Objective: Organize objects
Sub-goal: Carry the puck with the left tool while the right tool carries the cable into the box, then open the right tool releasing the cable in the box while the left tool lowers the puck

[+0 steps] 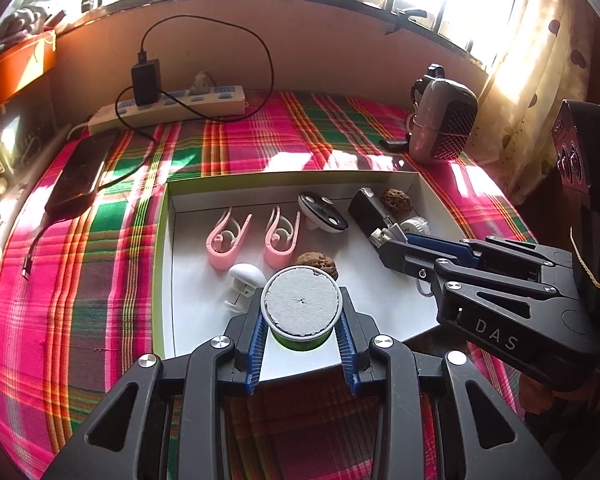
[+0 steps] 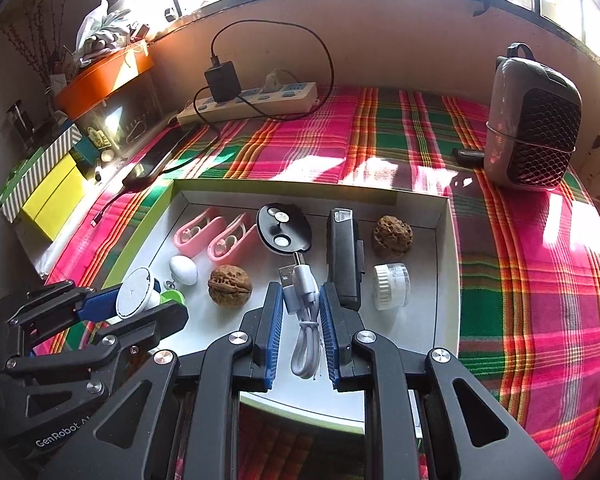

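My left gripper (image 1: 301, 308) is shut on a small round green tub (image 1: 300, 304) with a white foam-like top, held over the near left part of a white shallow box (image 1: 288, 178). The right wrist view shows this tub (image 2: 134, 298) from the side, between the left gripper's fingers (image 2: 100, 304). My right gripper (image 2: 300, 292) is shut on a coiled white USB cable (image 2: 305, 332), plug pointing away, above the box floor (image 2: 420, 320). From the left wrist view, the right gripper (image 1: 384, 242) comes in from the right with the plug at its tips.
Inside the box lie two pink clips (image 1: 228, 240), a black round disc (image 2: 284, 228), a black rectangular device (image 2: 342, 256), two walnuts (image 2: 230, 284), a white egg-shaped hook (image 2: 184, 270) and a small white jar (image 2: 392, 286). A power strip (image 1: 168, 106), phone (image 1: 80, 172) and grey speaker (image 2: 532, 124) rest on the plaid cloth.
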Demonstrator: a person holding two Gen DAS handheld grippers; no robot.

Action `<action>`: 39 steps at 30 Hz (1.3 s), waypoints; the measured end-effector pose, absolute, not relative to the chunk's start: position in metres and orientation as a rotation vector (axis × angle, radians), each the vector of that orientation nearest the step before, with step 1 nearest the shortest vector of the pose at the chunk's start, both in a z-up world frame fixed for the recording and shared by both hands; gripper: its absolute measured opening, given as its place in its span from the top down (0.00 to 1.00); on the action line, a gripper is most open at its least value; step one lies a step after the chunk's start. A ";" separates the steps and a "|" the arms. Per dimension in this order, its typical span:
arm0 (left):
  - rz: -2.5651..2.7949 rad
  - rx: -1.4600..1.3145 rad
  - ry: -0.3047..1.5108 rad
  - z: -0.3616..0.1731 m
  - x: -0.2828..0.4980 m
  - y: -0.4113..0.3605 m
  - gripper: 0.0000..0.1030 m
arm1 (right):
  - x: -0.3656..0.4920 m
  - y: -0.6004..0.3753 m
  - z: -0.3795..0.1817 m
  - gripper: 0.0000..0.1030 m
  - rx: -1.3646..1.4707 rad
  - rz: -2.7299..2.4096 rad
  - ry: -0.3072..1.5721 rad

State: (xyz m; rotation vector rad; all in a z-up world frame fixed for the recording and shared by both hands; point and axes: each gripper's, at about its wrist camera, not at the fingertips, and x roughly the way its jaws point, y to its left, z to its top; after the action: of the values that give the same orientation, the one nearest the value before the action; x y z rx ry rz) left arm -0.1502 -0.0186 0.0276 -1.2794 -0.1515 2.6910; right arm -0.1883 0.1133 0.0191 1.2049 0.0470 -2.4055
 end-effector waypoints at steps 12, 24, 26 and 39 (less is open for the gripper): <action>2.679 -1.318 -0.139 0.015 -0.159 -0.016 0.71 | -0.197 0.105 0.008 0.81 1.230 -2.383 0.083; 2.670 -1.353 -0.126 0.008 -0.164 -0.016 0.71 | -0.201 0.101 0.002 0.80 1.241 -2.387 0.118; 2.672 -1.354 -0.123 0.007 -0.165 -0.016 0.71 | -0.200 0.101 0.001 0.80 1.245 -2.390 0.121; 2.671 -1.357 -0.125 0.007 -0.166 -0.016 0.71 | -0.200 0.102 -0.004 0.80 1.260 -2.384 0.106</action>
State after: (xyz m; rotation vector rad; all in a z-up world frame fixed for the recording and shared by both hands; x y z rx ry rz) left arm -0.1663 -0.0160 0.0072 -1.3566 -0.1246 2.6708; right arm -0.2001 0.1018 -0.0036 1.2604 0.1064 -2.3837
